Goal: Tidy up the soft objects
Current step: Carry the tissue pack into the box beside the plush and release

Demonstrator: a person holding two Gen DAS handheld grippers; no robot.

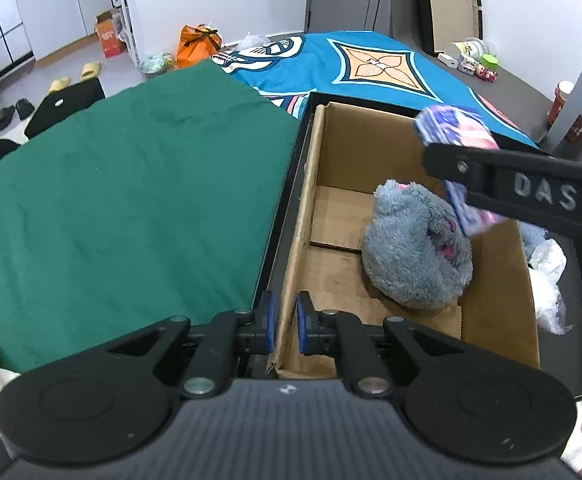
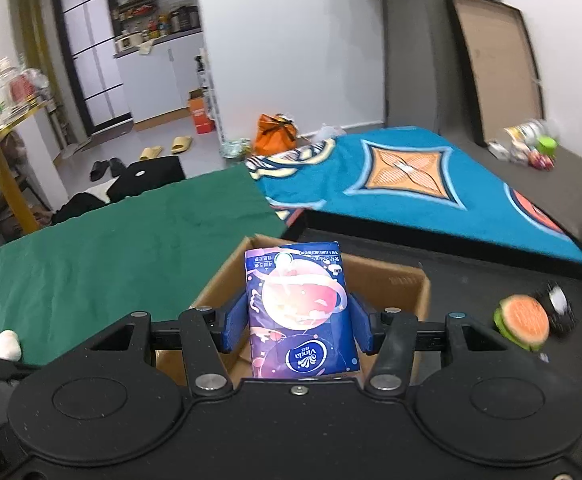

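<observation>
An open cardboard box point(image 1: 343, 152) stands on a black tabletop, with a grey plush toy point(image 1: 415, 244) lying inside it. My left gripper point(image 1: 286, 320) is shut on the box's near left wall, and the cardboard edge runs between its blue pads. My right gripper point(image 2: 297, 320) is shut on a purple and pink tissue pack point(image 2: 299, 312), held upright over the box's open top. In the left wrist view the same tissue pack point(image 1: 459, 132) hangs above the plush toy, with a black finger of the right gripper across it.
A green cloth point(image 1: 131, 184) covers the surface left of the box, and a blue patterned blanket point(image 1: 371, 64) lies behind it. A toy burger point(image 2: 523, 322) and a dark round object point(image 2: 559, 308) sit right of the box. White plastic point(image 1: 547, 280) lies by the right wall.
</observation>
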